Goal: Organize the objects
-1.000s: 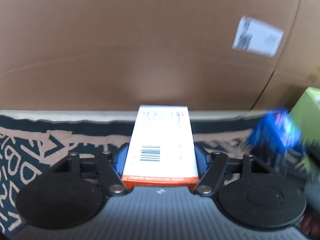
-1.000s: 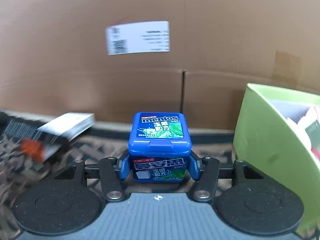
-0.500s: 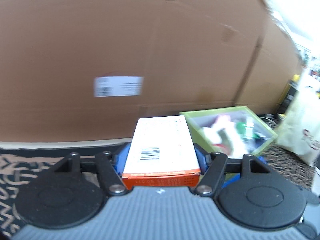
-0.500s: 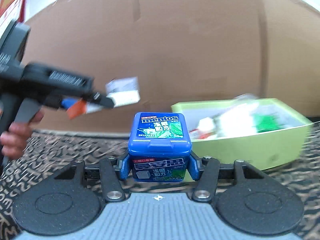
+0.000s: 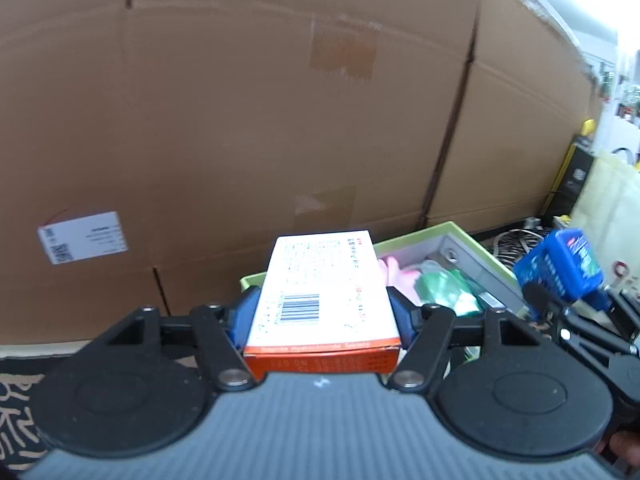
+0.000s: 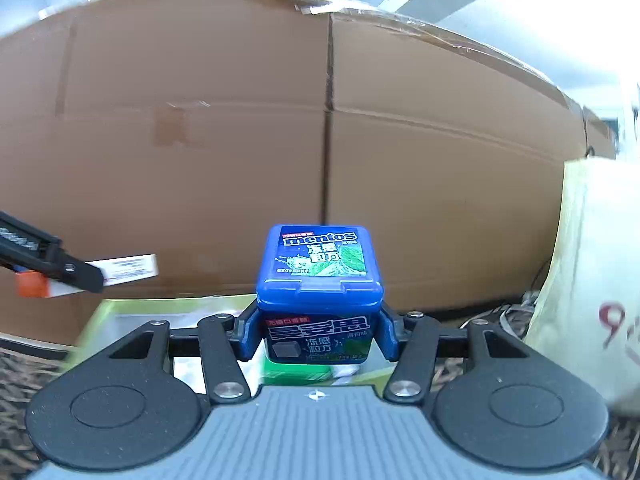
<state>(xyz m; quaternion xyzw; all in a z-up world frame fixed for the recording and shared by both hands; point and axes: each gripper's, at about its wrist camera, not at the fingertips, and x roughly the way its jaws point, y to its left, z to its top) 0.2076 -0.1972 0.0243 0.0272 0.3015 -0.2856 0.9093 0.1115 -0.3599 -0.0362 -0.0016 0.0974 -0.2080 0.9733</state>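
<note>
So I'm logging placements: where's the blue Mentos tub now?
The blue Mentos tub sits clamped in the right gripper, hovering over the green bin.

The white and orange box point(image 5: 322, 296) hides the near left corner of the green bin point(image 5: 486, 254), and in the right wrist view the blue Mentos container point(image 6: 319, 294) and the gripper body cover most of this bin point(image 6: 120, 308), so what lies inside is not clear there. The things inside the bin are blurred: something pink and something green, I cannot tell what. The small print on the white label point(image 5: 83, 237) is too small to read. The pale bag point(image 6: 596, 280) is cut by the right edge. The patterned mat point(image 5: 16, 400) shows only at the corner.
</note>
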